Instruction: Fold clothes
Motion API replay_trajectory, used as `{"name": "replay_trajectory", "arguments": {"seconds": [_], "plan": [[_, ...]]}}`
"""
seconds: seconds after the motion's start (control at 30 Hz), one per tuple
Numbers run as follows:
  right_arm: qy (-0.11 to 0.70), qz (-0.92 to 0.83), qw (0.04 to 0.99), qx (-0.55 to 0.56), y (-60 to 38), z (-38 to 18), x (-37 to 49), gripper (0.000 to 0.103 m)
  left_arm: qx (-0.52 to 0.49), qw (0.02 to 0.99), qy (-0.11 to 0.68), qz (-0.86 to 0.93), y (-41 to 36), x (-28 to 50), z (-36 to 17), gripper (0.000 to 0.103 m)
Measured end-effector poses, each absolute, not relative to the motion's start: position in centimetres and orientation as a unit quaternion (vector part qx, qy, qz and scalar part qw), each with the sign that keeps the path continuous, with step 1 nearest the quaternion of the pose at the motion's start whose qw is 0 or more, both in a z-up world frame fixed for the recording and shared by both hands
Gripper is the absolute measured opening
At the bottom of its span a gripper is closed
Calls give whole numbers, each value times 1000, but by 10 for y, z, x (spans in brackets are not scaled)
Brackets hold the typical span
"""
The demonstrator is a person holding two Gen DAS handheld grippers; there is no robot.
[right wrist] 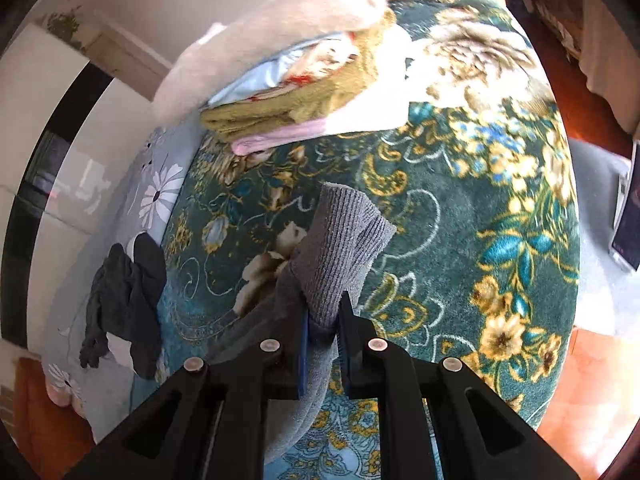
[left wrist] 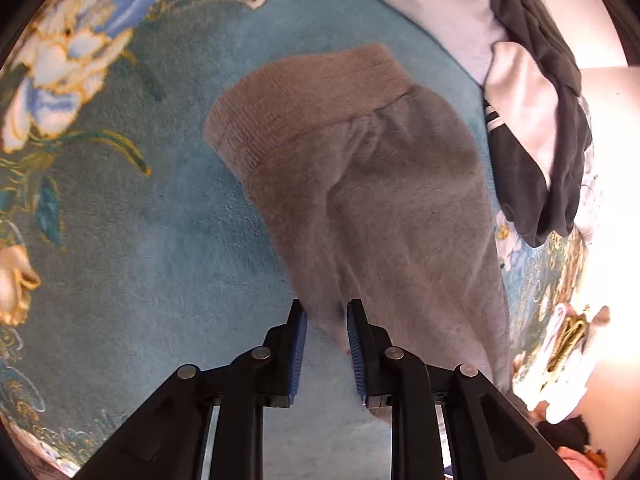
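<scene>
Grey sweater (left wrist: 372, 200) spread over teal floral blanket (left wrist: 160, 248), ribbed hem away from left claw (left wrist: 326, 320). Left claw clamped on lower fabric edge; right claw (right wrist: 323, 312) pinching ribbed cuff (right wrist: 344, 236) (lifted). Dark garment (left wrist: 536, 152) beside; folded stack (right wrist: 296, 96) further back.

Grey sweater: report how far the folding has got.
Done: a folded stack sits at the blanket's far end. In hand: the grey sweater, with the left gripper and right gripper both shut on it, its ribbed cuff raised. Left: finishing this fold, then the dark garment.
</scene>
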State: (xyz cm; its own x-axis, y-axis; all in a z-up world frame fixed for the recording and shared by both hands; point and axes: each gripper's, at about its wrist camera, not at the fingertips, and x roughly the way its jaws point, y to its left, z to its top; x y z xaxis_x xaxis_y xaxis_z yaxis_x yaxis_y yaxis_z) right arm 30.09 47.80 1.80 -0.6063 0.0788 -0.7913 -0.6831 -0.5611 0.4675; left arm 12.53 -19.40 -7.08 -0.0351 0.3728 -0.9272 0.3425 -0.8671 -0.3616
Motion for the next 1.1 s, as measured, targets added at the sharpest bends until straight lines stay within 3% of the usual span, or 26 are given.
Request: {"name": "replay_trajectory", "arguments": {"seconds": [0.27,0.47,0.63,0.7,0.77,0.83,0.87,0.93,1.1], "plan": [[176,891,121,-401,337,78,237,13,-673,87,-270,683,-196,105,-36,23],[103,870,17,-481,217,21,202,13,-701,157,-253,648,-122,80,-52,23],[73,840,-13,-538,169,-24,197,15,-730,207,-216,615,-75,87,-70,25],[88,834,-25,-544,170,-28,203,20,-737,218,-206,606,-63,93,-74,35],[115,829,-40,-546,178,-28,211,35,-743,227,-202,597,-48,94,-80,38],[146,824,-54,-544,187,-28,219,43,-746,240,-201,588,-34,95,-84,41],[176,825,-57,-534,197,-25,227,46,-746,250,-199,584,-26,95,-86,48],[241,823,-32,-513,224,-25,247,48,-745,271,-187,580,-9,94,-90,58],[360,794,65,-486,295,-41,295,48,-750,275,-158,580,16,96,-101,58]]}}
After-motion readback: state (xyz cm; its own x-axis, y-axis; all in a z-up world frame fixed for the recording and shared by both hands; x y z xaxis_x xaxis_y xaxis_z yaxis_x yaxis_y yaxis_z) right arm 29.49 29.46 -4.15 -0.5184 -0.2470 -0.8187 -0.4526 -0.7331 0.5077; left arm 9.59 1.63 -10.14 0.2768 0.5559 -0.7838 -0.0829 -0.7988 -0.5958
